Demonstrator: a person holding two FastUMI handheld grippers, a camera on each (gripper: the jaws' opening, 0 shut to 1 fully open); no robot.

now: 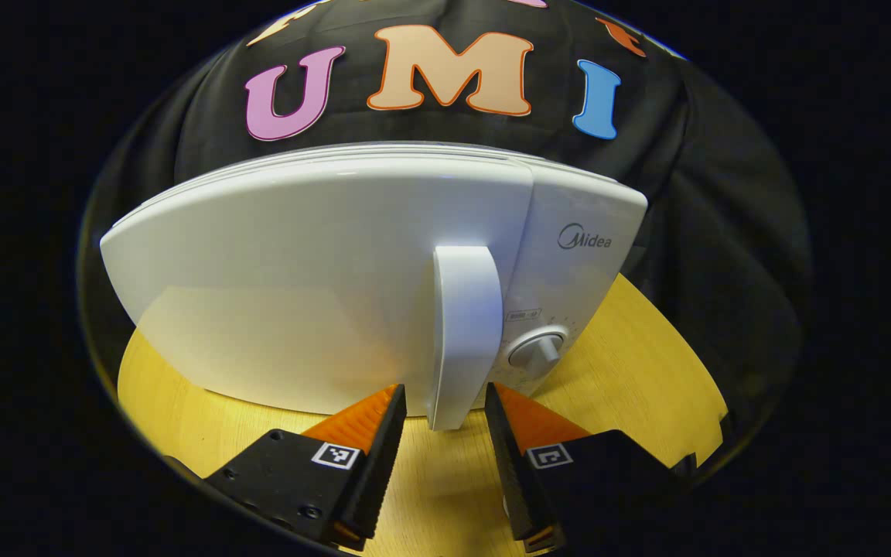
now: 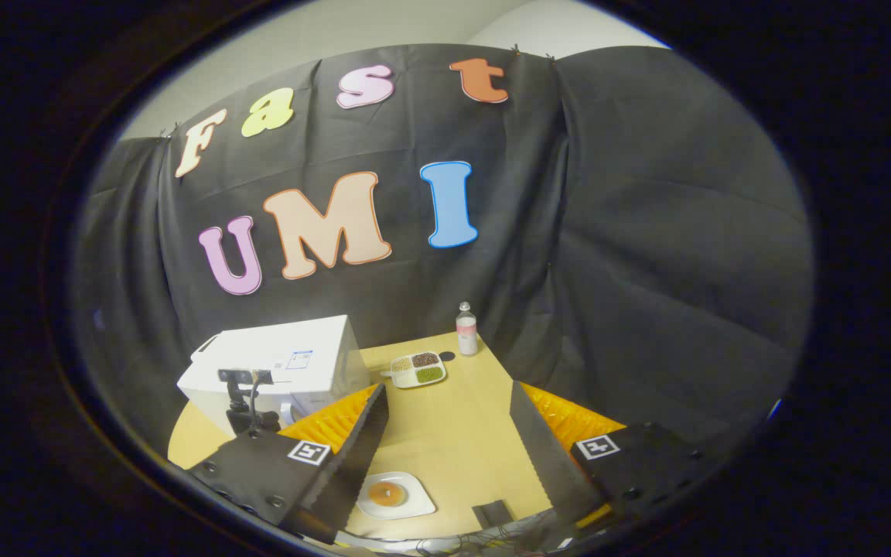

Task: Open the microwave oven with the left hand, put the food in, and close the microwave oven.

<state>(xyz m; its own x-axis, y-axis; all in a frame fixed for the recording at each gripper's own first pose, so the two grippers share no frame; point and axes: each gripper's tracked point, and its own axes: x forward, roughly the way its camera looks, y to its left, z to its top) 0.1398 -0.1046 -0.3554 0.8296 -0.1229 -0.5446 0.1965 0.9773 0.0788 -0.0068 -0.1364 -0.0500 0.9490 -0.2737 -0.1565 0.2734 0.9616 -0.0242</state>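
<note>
- In the left gripper view, the white microwave oven [image 1: 322, 278] stands on the yellow wooden table [image 1: 631, 371], its door shut, spreading from 9 o'clock across the centre.
- The door's upright white handle [image 1: 462, 333] hangs just right of centre, with the round timer knob [image 1: 538, 348] at its 3 o'clock on the control panel.
- The left gripper [image 1: 445, 398] sits at 6 o'clock with its jaws spread wide; the handle's lower end lies between the two fingertips, with a gap showing on each side, so nothing is grasped.
- In the right gripper view, the right gripper [image 2: 449, 398] is also spread wide and holds nothing, high above the table.
- The food, a round brownish piece on a white plate [image 2: 397, 495], lies at 6 o'clock, by the inner edge of the left-hand finger [image 2: 353, 456].
- The microwave sits at 8 o'clock, with the other gripper in front of it.
- A divided dish [image 2: 416, 369] of grains and a small bottle [image 2: 466, 329] stand near the table's far edge, around 12 o'clock from the plate.
</note>
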